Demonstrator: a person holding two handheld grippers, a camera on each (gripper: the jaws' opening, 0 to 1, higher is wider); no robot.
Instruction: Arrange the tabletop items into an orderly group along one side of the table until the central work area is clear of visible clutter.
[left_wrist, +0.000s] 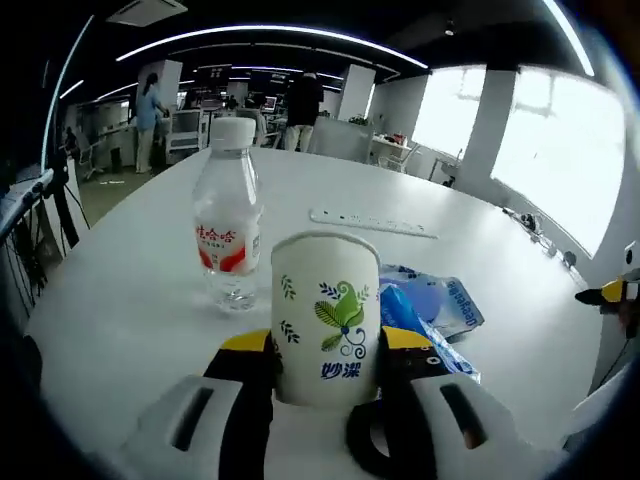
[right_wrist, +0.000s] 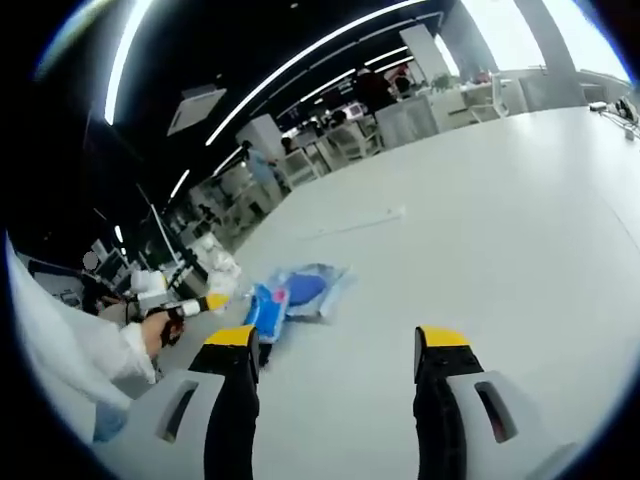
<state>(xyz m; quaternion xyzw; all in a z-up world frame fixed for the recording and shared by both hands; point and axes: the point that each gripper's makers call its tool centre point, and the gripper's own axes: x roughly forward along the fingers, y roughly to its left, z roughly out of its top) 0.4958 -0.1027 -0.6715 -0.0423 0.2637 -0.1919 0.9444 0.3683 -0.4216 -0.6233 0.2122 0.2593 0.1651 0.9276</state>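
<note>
White table (left_wrist: 130, 290), left to right: water bottle (left_wrist: 228, 215), upright, red-white label, writing unreadable. Paper cup (left_wrist: 326, 318), upright, mouth up, green leaf print, blue characters, pinched by left gripper (left_wrist: 326, 372) near table edge. Blue packets (left_wrist: 430, 305) flat; ruler (left_wrist: 372, 223) beyond, long axis left-right. Right gripper (right_wrist: 335, 355): jaws spread, holding nothing.

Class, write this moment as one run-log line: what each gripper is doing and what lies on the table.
left gripper: shut on paper cup | right gripper: open, nothing between jaws | table: water bottle, blue packets, ruler
</note>
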